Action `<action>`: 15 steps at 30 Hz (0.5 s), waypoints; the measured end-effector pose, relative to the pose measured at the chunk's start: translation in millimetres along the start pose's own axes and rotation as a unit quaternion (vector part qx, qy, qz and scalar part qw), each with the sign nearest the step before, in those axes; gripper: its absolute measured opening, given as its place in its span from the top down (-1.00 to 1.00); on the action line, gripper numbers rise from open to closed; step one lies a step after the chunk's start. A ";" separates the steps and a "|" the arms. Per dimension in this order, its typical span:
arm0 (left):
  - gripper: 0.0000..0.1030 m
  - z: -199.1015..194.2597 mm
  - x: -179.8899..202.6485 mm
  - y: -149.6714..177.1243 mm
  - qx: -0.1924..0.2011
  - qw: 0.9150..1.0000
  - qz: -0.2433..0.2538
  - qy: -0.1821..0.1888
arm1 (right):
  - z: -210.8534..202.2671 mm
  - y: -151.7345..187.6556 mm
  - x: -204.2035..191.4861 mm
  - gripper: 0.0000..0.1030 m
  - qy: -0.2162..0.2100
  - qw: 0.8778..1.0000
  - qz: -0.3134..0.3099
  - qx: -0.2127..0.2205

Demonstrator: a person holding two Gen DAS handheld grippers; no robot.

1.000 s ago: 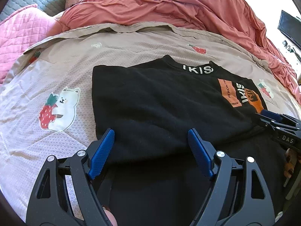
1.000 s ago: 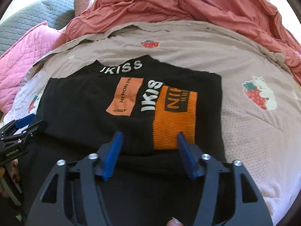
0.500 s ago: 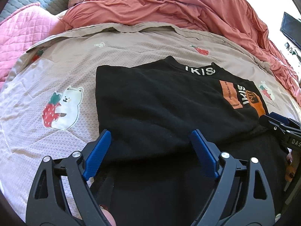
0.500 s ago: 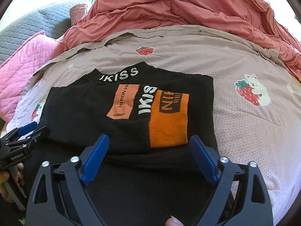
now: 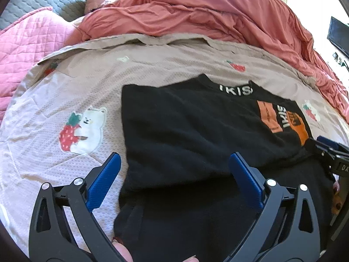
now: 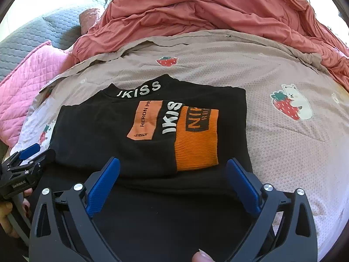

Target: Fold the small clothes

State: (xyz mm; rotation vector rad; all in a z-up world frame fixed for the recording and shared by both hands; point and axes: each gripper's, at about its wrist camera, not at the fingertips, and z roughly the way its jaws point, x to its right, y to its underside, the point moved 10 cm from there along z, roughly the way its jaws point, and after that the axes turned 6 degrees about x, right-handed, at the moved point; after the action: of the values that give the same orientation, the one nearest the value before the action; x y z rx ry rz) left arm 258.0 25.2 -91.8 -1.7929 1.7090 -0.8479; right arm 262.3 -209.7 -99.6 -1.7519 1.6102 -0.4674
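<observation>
A black sweater (image 5: 196, 135) with orange patches and white "IKISS" lettering lies partly folded on the bed; it also shows in the right wrist view (image 6: 122, 135). Its sleeves are folded across the chest, and its lower part lies flat toward me. My left gripper (image 5: 174, 172) is open and empty above the sweater's lower left part. My right gripper (image 6: 173, 174) is open and empty above the lower right part, just below the orange sleeve cuff (image 6: 196, 137). Each gripper shows at the edge of the other's view.
The sweater lies on a beige bedspread (image 5: 152, 69) printed with strawberries and bears. A rumpled red duvet (image 5: 207, 15) lies behind it. A pink quilt (image 5: 28, 39) and a grey quilt (image 6: 43, 35) are at the far left. A dark screen (image 5: 338, 35) is at the right.
Both grippers have drawn back toward me, away from the folded sleeves, and their jaws have spread wider. The sweater has not moved.
</observation>
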 end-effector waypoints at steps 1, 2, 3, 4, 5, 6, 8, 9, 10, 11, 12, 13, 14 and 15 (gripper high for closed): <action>-0.81 -2.7 -1.2 -1.7 0.004 1.000 -0.004 0.001 | -0.5 -0.4 -0.3 -0.90 -0.001 1.000 0.000 0.001; -0.81 -4.9 -2.2 -3.4 0.008 1.000 -0.008 0.002 | -1.5 -0.9 -0.9 -0.90 -0.001 1.000 0.000 0.002; -0.81 -8.8 -3.8 -5.7 0.014 1.000 -0.014 0.005 | -2.4 -1.1 -1.4 -0.90 -0.002 1.000 0.000 0.003; -0.81 -11.4 -4.7 -7.3 0.018 1.000 -0.017 0.006 | -4.1 -2.0 -2.5 -0.90 -0.004 1.000 0.001 0.005; -0.81 -15.3 -5.6 -8.7 0.023 1.000 -0.020 0.008 | -5.2 -2.7 -3.3 -0.90 -0.005 1.000 0.001 0.007; -0.81 -17.4 -5.9 -9.6 0.026 0.999 -0.020 0.008 | -6.4 -3.4 -4.1 -0.90 -0.006 1.000 0.001 0.008; -0.81 -22.9 -6.6 -10.5 0.031 0.999 -0.021 0.008 | -9.6 -5.3 -5.8 -0.90 -0.009 1.000 0.001 0.012; -0.81 -26.4 -6.7 -10.9 0.035 0.999 -0.021 0.009 | -11.0 -6.0 -6.5 -0.90 -0.010 1.000 0.002 0.014; -0.81 -28.8 -7.0 -11.3 0.037 0.999 -0.021 0.008 | -12.5 -6.7 -7.2 -0.90 -0.011 1.000 0.001 0.015; -0.81 -31.0 -7.4 -11.7 0.040 0.999 -0.021 0.008 | -14.5 -7.5 -8.0 -0.90 -0.012 1.000 0.001 0.017; -0.81 -33.9 -7.5 -12.1 0.043 0.999 -0.020 0.009 | -16.1 -8.2 -8.5 -0.90 -0.013 1.000 0.001 0.019; -0.81 -36.1 -7.7 -12.1 0.045 0.999 -0.020 0.008 | -18.2 -9.1 -8.9 -0.90 -0.014 1.000 0.001 0.021; -0.81 -37.6 -8.5 -11.7 0.046 0.999 -0.019 0.008 | -19.3 -9.6 -9.2 -0.90 -0.014 1.000 0.001 0.022; -0.81 -39.3 -9.5 -11.8 0.048 0.999 -0.018 0.006 | -20.7 -10.1 -9.3 -0.90 -0.013 1.000 0.001 0.024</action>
State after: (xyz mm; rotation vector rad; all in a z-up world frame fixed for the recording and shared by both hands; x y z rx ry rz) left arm 236.8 37.5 -57.6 -1.7626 1.6199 -0.9405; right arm 253.9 -206.0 -76.4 -1.7138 1.5705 -0.4748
